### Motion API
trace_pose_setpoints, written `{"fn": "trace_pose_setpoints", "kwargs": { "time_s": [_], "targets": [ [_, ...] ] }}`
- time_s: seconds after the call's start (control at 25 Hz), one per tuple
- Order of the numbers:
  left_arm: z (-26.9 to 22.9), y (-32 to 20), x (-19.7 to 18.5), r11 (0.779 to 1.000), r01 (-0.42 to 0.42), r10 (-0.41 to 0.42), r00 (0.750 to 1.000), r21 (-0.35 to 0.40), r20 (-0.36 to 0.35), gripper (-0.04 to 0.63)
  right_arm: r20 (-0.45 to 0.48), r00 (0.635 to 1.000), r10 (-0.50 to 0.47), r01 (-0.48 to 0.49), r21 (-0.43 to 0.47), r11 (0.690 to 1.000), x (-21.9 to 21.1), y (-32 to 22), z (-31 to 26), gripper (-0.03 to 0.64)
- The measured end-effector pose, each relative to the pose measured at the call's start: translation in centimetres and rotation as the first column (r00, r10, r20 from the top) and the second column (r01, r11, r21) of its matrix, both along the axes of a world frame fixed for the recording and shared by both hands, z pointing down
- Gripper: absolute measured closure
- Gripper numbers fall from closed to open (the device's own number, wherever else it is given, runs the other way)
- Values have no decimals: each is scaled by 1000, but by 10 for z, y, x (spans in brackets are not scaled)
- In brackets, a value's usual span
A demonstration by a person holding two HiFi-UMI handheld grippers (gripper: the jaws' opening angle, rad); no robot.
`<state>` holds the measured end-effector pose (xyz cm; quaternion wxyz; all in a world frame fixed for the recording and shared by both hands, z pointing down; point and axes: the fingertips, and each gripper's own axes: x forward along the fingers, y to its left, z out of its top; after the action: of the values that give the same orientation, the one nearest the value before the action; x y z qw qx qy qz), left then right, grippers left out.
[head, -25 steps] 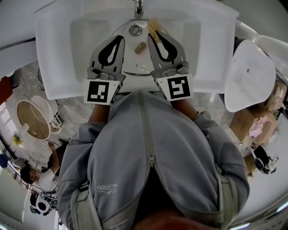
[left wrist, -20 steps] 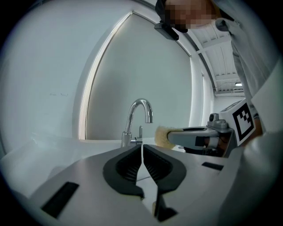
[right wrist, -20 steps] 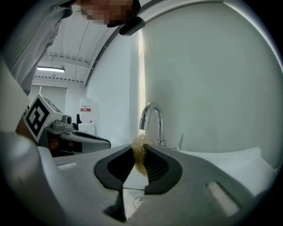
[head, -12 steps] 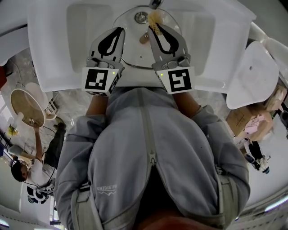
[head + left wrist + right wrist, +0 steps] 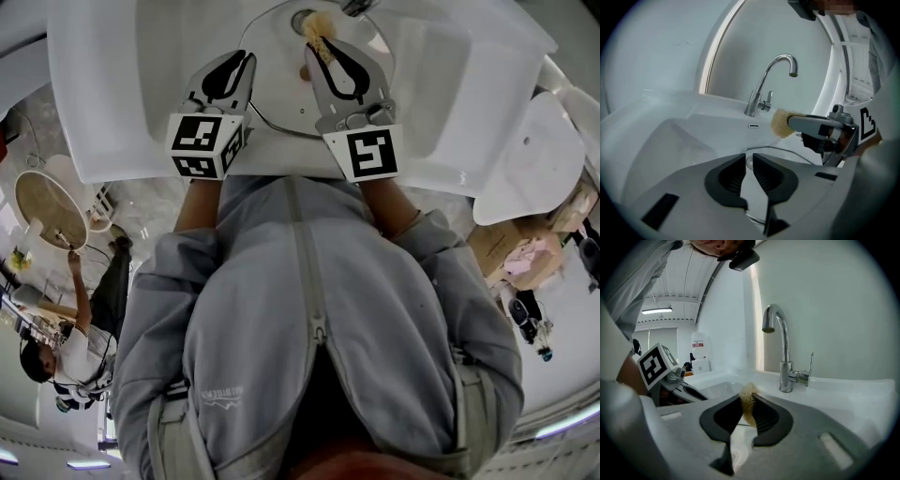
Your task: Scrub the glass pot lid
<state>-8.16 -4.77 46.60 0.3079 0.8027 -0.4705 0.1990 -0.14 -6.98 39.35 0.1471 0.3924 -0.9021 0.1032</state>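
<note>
The glass pot lid (image 5: pixel 281 94) lies flat in the white sink basin (image 5: pixel 187 56); its metal rim (image 5: pixel 787 151) shows as a thin arc, and its knob (image 5: pixel 306 69) peeks out beside the right gripper. My left gripper (image 5: pixel 247 58) hangs over the lid's left part, jaws shut with nothing between them (image 5: pixel 749 157). My right gripper (image 5: pixel 323 49) is shut on a tan loofah scrubber (image 5: pixel 749 401), whose frayed end (image 5: pixel 319 28) sticks out past the fingertips, above the lid's far side. The scrubber (image 5: pixel 780 123) also shows in the left gripper view.
A chrome tap (image 5: pixel 780 338) stands at the basin's back edge, its spout (image 5: pixel 790 65) over the drain (image 5: pixel 302 19). A white toilet seat lid (image 5: pixel 539 159) is at the right. A person (image 5: pixel 56 366) and a round table (image 5: pixel 47 211) are on the floor at the left.
Both grippers have sunk lower into the basin and moved toward the tap. The scrubber stays in the right gripper, and the left jaws stay shut.
</note>
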Motion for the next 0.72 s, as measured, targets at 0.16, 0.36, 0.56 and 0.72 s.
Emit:
{"fn": "trace_pose_setpoints", "kwargs": {
  "time_s": [0.16,0.36,0.56,0.72],
  "targets": [
    [26,5,-7,991,7,-9,1000,-134,-20,461,-31,999,-32,32,-16,999,-8,-3,16,565],
    [60,15,-24,955,30,-38,999,-294,-21,408,-69,994,-83,80,-34,996,-25,-5,35,565],
    [83,28,-26,892,43,-87,993,-449,-79,402,-118,984,-136,132,-47,990,-32,-3,46,565],
    [101,39,-23,829,31,-136,980,-559,-148,402,-145,976,-162,158,-43,987,-36,-6,51,565]
  ]
}}
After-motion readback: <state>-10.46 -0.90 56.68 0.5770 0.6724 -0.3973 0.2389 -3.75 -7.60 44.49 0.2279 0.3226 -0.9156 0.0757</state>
